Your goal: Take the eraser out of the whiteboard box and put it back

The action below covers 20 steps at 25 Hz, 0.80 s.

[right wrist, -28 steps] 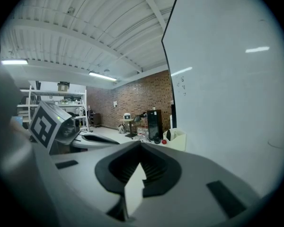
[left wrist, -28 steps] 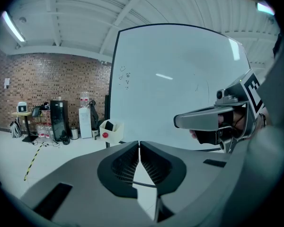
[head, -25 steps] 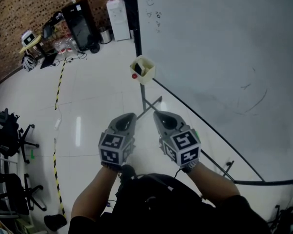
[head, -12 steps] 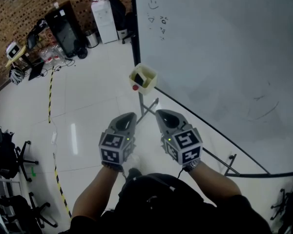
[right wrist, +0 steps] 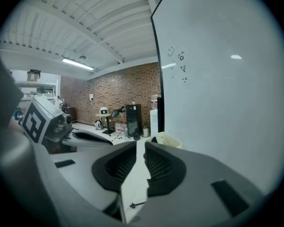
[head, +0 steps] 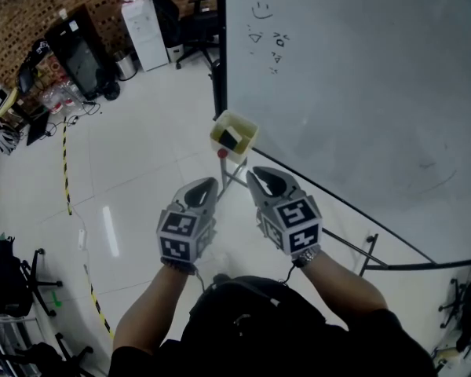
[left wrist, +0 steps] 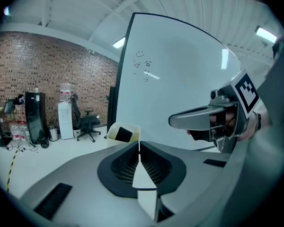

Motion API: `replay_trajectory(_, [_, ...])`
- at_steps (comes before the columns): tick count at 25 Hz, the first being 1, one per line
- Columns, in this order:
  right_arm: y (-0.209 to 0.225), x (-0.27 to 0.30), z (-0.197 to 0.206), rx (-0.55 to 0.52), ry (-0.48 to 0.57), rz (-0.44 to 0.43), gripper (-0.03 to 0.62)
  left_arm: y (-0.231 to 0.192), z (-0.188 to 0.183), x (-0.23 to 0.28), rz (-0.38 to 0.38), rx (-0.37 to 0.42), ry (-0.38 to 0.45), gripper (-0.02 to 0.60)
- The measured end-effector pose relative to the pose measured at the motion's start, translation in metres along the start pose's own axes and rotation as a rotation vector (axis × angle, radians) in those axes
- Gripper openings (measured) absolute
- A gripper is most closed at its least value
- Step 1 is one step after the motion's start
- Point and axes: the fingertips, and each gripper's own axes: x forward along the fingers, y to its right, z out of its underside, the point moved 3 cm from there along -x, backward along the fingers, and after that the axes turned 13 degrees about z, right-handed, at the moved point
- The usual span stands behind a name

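Observation:
A pale yellow box [head: 235, 134] hangs at the lower left corner of the whiteboard [head: 361, 93], with the black eraser [head: 231, 139] inside it. A small red object [head: 222, 153] sticks out below the box. Both grippers are held side by side, short of the box and pointing at it. My left gripper [head: 206, 185] is shut and empty; its view shows the box [left wrist: 124, 133] and the eraser [left wrist: 123, 135] just beyond its tips [left wrist: 139, 143]. My right gripper [head: 261, 177] is opening, a narrow gap showing between its jaws [right wrist: 140, 145], nothing between them. The box [right wrist: 169, 139] lies ahead to its right.
The whiteboard's stand legs [head: 234, 173] spread on the white floor below the box. A water dispenser [head: 145, 30], a black cabinet [head: 82, 53] and an office chair [head: 192, 18] stand by the brick wall. Yellow-black tape [head: 65, 171] runs along the floor at the left.
Both grippers have moved toward the box, which now sits closer and lower in the head view. The right jaws have parted slightly.

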Motion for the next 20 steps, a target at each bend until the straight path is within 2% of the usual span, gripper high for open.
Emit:
replay_trajectory(12, [0.000,0.071,0.003,0.001,-0.080,0.069,0.168,-0.058,-0.006,0.017,0.077,0.014,-0.040,0.000])
replay_trajectory(20, [0.007,0.120,0.008,-0.050,-0.137,0.118,0.230,-0.093,-0.006,0.028,0.104,0.011,-0.061,0.000])
